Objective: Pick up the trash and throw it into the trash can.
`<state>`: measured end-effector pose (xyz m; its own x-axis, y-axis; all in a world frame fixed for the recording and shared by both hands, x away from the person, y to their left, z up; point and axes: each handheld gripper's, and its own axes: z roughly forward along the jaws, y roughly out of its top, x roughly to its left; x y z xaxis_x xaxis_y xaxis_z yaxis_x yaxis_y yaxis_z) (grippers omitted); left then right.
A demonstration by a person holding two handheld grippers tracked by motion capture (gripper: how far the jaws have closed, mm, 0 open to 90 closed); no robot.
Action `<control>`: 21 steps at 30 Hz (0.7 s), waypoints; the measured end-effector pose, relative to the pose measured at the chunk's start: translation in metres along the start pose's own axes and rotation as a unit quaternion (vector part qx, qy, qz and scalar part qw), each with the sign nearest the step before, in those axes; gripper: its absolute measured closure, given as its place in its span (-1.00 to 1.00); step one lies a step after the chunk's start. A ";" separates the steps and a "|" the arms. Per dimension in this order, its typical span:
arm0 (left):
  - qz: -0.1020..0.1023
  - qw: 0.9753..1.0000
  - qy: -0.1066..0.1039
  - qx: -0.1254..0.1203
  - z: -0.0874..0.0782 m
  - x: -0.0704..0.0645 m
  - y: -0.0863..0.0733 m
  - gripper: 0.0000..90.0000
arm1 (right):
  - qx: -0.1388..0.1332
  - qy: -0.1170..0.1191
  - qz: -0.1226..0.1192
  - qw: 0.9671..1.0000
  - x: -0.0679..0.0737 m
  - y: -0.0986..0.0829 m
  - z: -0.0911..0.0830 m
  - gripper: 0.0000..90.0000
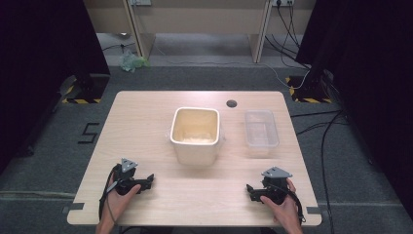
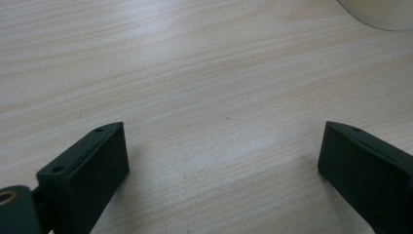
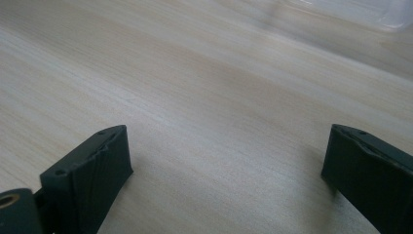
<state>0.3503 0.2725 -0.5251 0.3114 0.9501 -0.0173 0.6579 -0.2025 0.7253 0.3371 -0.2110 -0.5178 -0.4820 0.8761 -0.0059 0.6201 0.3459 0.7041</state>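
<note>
High view: pale wooden table [image 1: 146, 126] on grey carpet [image 1: 44, 146], black curtains [image 1: 44, 39] flanking.

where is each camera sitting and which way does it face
High view: above the person's side, facing forward and down on the table; both hands, left gripper, right gripper.
Left gripper view: rides the left gripper, low over wood; open fingers; shares the cream tub.
Right gripper view: rides the right gripper; open fingers; shares the clear container.
</note>
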 end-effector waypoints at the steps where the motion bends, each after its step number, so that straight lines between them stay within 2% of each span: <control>1: 0.000 1.000 0.000 0.000 0.000 0.000 0.000 -0.92 | -0.001 0.000 0.001 1.000 0.000 0.000 0.000 -0.90; 5: 0.000 1.000 0.000 0.000 0.000 0.000 0.000 -0.92 | -0.004 0.000 0.001 1.000 0.000 -0.001 -0.002 -0.84; 8: 0.000 1.000 0.000 0.000 0.000 0.000 0.000 -0.92 | -0.008 0.004 0.001 1.000 -0.002 -0.002 -0.005 -0.62; 11: 0.000 1.000 0.000 0.000 0.000 0.000 0.000 -0.92 | -0.009 0.005 0.004 1.000 -0.004 -0.001 -0.007 -0.66; 16: 0.000 1.000 0.000 0.000 0.000 0.000 0.000 -0.92 | -0.027 0.002 0.002 1.000 -0.010 0.006 -0.016 -0.66; 21: 0.000 1.000 0.000 0.000 0.000 0.000 0.000 -0.92 | -0.035 -0.025 0.008 0.999 -0.022 0.017 -0.023 -0.66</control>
<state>0.3503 0.2725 -0.5251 0.3116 0.9500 -0.0175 0.6579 -0.2024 0.7254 0.3438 -0.2327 -0.4893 -0.4397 0.8977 -0.0273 0.5818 0.3078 0.7529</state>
